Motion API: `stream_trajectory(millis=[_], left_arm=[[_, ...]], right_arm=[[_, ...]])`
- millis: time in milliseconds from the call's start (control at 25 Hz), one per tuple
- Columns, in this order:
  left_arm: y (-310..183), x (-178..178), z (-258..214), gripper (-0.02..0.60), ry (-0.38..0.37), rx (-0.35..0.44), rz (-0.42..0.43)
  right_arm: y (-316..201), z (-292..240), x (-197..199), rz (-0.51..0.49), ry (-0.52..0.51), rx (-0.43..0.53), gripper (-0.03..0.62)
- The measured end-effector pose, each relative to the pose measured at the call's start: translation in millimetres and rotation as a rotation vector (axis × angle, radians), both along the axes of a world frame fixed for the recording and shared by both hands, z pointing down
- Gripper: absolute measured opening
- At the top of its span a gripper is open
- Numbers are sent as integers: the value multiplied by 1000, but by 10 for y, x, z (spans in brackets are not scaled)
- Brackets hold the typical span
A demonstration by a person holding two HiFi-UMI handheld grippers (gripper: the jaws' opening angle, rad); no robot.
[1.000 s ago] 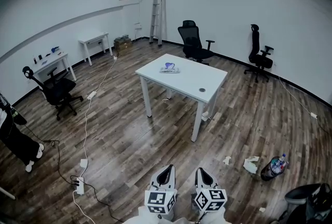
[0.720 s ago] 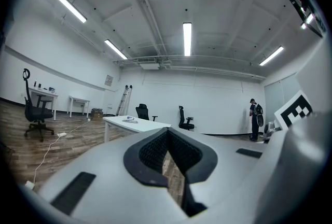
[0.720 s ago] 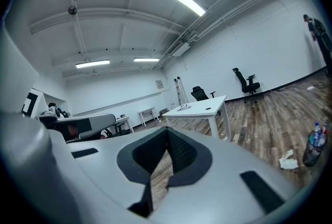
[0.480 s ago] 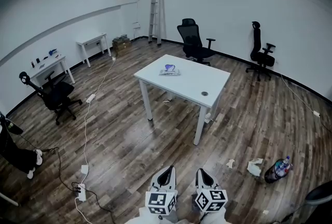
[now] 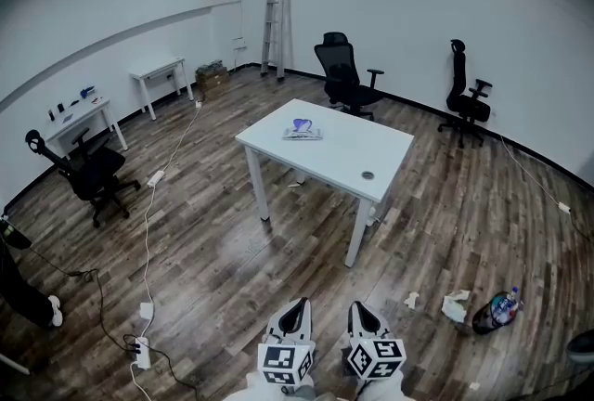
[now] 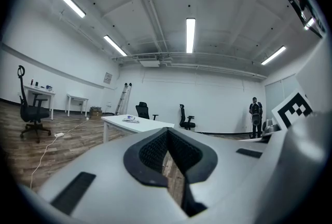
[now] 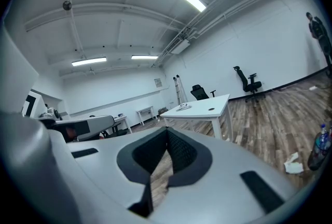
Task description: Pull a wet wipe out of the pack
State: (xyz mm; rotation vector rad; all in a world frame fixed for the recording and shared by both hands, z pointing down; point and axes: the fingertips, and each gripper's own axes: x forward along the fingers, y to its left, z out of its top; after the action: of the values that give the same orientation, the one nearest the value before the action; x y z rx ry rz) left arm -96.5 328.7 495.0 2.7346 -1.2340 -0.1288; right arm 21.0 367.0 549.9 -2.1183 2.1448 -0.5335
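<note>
The wet wipe pack [image 5: 303, 128], flat and white with a purple top, lies on the far left part of a white table [image 5: 343, 162] in the middle of the room. It also shows small in the left gripper view [image 6: 129, 120] and the right gripper view [image 7: 183, 107]. My left gripper [image 5: 296, 306] and right gripper [image 5: 361, 309] are side by side at the bottom of the head view, well short of the table. Both point toward it. The left gripper's [image 6: 167, 133] jaws meet at the tips with nothing between them, and so do the right gripper's [image 7: 167, 133].
Office chairs stand behind the table [image 5: 343, 74], at the back right [image 5: 464, 97] and at the left [image 5: 88, 172]. A ladder [image 5: 274, 23] leans on the far wall. A power strip [image 5: 141, 351] and cable lie at left; crumpled tissues [image 5: 455, 304] and a bottle [image 5: 492, 311] lie at right. A person [image 6: 254, 114] stands far off.
The whole view has shifted forward: the table sits slightly nearer and the left chair and floor litter have slid back. Both grippers keep their place and stay shut.
</note>
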Motion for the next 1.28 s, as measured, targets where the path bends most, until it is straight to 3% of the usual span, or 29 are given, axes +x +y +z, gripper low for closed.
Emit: stream_trajectory(millis=[720, 1280], left_arm=[[-916, -64, 77, -1, 32, -17, -6], [-1202, -59, 178, -2, 38, -45, -9]], right_arm=[[-831, 106, -81, -9, 13, -22, 9], [-1120, 160, -67, -10, 20, -42, 9]])
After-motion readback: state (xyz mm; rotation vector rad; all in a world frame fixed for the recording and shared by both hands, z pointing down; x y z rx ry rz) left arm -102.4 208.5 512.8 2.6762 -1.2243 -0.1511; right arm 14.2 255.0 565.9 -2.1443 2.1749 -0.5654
